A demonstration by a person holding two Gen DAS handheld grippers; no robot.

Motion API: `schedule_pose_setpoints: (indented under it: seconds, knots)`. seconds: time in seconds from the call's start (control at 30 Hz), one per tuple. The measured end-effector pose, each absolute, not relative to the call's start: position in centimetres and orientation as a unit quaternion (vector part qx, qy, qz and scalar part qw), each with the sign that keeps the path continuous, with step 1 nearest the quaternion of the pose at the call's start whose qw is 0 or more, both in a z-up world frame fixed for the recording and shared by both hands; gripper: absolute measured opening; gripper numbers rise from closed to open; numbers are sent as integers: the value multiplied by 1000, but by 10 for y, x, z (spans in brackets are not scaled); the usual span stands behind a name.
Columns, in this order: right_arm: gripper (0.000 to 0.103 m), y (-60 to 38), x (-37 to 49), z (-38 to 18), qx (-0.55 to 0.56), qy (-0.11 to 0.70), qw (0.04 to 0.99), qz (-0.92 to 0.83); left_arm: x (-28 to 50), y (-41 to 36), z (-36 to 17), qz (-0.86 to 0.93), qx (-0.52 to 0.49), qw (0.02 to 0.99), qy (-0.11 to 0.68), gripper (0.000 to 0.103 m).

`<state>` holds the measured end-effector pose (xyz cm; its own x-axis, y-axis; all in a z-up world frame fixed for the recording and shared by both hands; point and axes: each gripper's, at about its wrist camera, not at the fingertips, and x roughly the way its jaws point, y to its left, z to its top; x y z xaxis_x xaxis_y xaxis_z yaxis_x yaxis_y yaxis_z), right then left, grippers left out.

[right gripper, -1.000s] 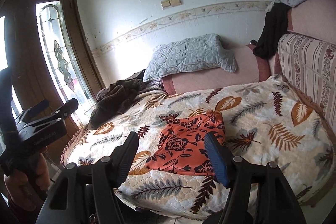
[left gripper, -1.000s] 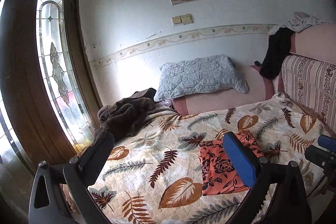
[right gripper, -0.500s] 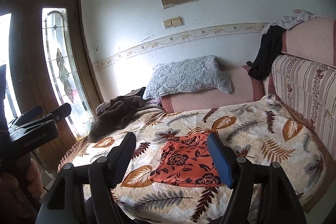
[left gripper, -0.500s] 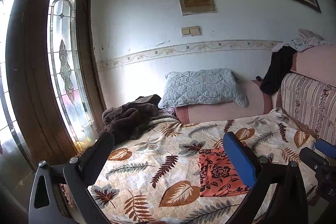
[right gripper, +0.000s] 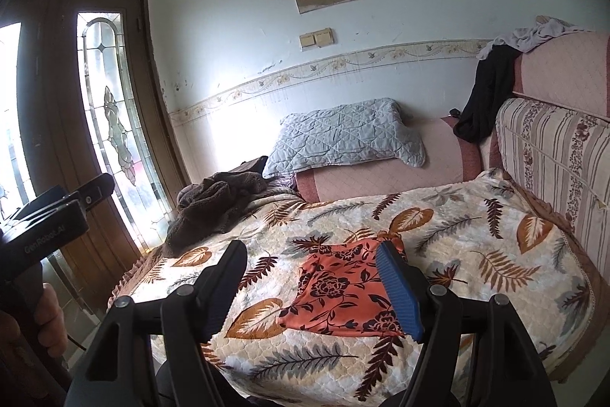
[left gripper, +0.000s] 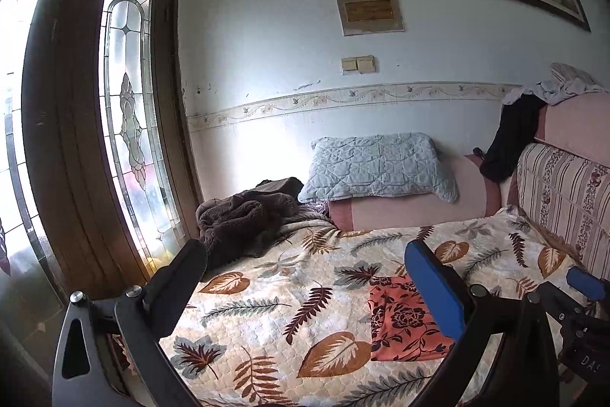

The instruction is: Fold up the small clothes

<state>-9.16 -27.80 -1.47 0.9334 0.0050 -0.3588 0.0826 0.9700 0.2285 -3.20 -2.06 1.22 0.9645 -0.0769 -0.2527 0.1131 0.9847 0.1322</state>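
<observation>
One orange floral garment (right gripper: 345, 292) lies flat at lower centre of the right wrist view, on the leaf-print bedspread (right gripper: 495, 254). Your left gripper (left gripper: 305, 292) and right gripper (right gripper: 310, 287) both stand wide, holding nothing, hovering clear of the cloth. Judged from here, you'd do best to pinch two near corners together and fold away evenly. Elsewhere: one brown heap (right gripper: 213, 205), one grey pillow (right gripper: 343, 136).
</observation>
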Motion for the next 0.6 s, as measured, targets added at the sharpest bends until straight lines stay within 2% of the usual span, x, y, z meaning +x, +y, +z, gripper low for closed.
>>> schedule_pose_setpoints:
  seconds: [0.6]
  knots:
    - [74, -276, -92, -10, 113, 168, 979, -34, -34, -17, 13, -46, 66, 989, 121, 103]
